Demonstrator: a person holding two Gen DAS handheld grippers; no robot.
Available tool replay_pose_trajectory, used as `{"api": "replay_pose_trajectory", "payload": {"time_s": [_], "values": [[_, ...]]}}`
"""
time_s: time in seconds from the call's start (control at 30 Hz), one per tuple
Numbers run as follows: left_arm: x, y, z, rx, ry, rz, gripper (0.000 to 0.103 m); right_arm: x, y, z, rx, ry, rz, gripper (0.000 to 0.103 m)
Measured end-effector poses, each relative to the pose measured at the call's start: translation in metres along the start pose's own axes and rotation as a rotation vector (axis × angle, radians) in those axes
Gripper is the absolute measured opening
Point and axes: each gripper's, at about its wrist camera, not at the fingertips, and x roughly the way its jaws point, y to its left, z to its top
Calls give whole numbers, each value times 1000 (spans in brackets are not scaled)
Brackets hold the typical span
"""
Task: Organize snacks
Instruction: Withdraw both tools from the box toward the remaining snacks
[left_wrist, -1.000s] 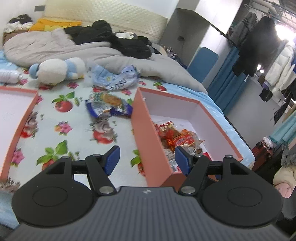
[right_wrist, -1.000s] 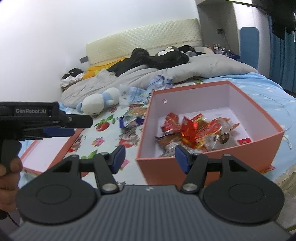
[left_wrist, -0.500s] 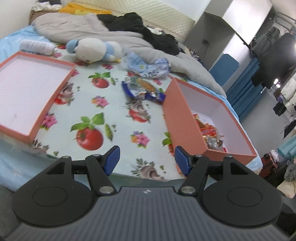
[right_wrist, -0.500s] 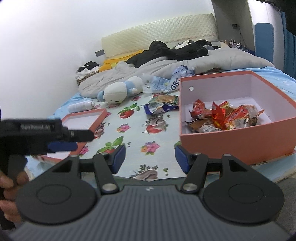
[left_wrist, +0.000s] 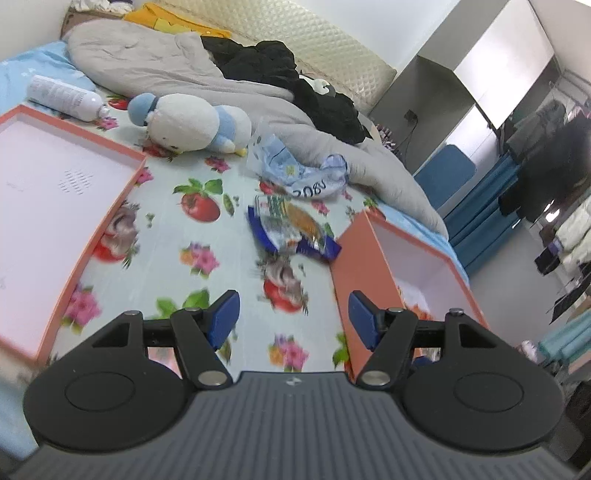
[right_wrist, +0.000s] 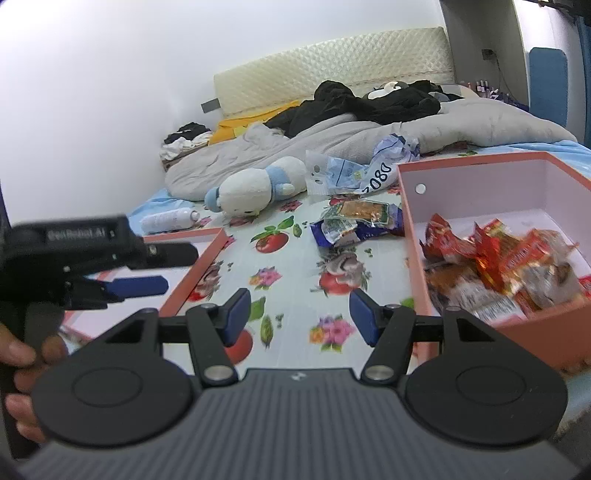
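An orange box (right_wrist: 491, 162) stands on the bed at the right and holds several red snack packets (right_wrist: 495, 258); it also shows in the left wrist view (left_wrist: 358, 288). A blue snack bag (left_wrist: 291, 232) lies on the floral sheet beside the box, seen also in the right wrist view (right_wrist: 354, 221). A crumpled light-blue wrapper (left_wrist: 306, 181) lies behind it. My left gripper (left_wrist: 293, 321) is open and empty above the sheet, short of the blue bag. My right gripper (right_wrist: 299, 314) is open and empty, left of the box.
The box's orange lid (left_wrist: 92, 236) lies upside down at the left. A white-and-blue plush toy (left_wrist: 188, 123), a white spray can (left_wrist: 64, 98) and a grey duvet (left_wrist: 147, 70) with black clothes lie further back. The left gripper's body (right_wrist: 81, 258) shows in the right wrist view.
Both grippers have moved forward over the bed after pulling back. The left one now faces the blue snack bag more closely. Both stay open and empty.
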Motion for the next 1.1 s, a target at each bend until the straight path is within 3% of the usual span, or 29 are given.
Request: {"api": "replay_pose_trajectory", "payload": {"time_s": [0.27, 0.43, 0.57, 0.83, 0.9, 0.97, 1.1], "values": [[74, 23, 68, -98, 70, -114, 69, 80, -7, 23, 90, 7, -12, 62], [152, 51, 95, -205, 193, -144, 69, 141, -20, 26, 155, 25, -53, 62], [206, 74, 107, -329, 233, -158, 69, 187, -31, 20, 141, 55, -107, 62], [289, 107, 111, -479, 290, -166, 62, 239, -40, 16, 164, 73, -110, 60], [301, 111, 111, -490, 299, -169, 61, 246, -38, 15, 158, 67, -115, 59], [308, 112, 111, -473, 305, -165, 60, 256, -33, 15, 109, 82, -174, 54], [321, 117, 108, -496, 317, -179, 49, 263, -40, 16, 167, 70, -149, 49]]}}
